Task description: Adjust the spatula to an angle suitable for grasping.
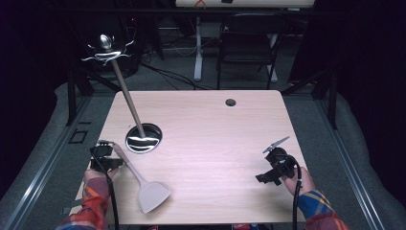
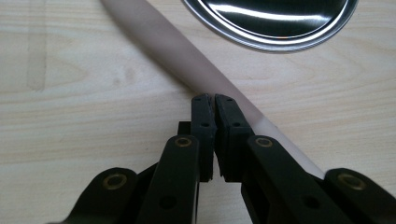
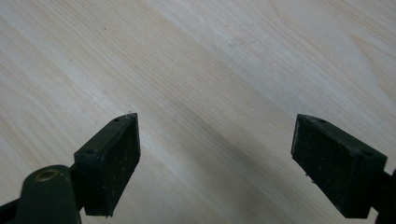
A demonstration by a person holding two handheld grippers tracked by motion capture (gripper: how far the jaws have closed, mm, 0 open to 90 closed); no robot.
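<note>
A beige spatula (image 1: 153,195) lies flat on the wooden table (image 1: 215,124) at the front left, its blade toward me and its long handle (image 2: 173,51) running back and left. My left gripper (image 1: 113,152) sits at the far end of that handle. In the left gripper view its jaws stand pressed together (image 2: 215,100) right over the handle, which passes beneath them; nothing shows between them. My right gripper (image 1: 265,179) hovers at the front right, wide open (image 3: 215,126) over bare wood.
A utensil stand rises just behind the left gripper: a round shiny metal base (image 1: 143,139) (image 2: 275,23), a slanting wooden pole (image 1: 127,93) and metal hooks (image 1: 106,48) on top. A cable hole (image 1: 231,102) lies near the table's far edge. A chair (image 1: 246,43) stands beyond.
</note>
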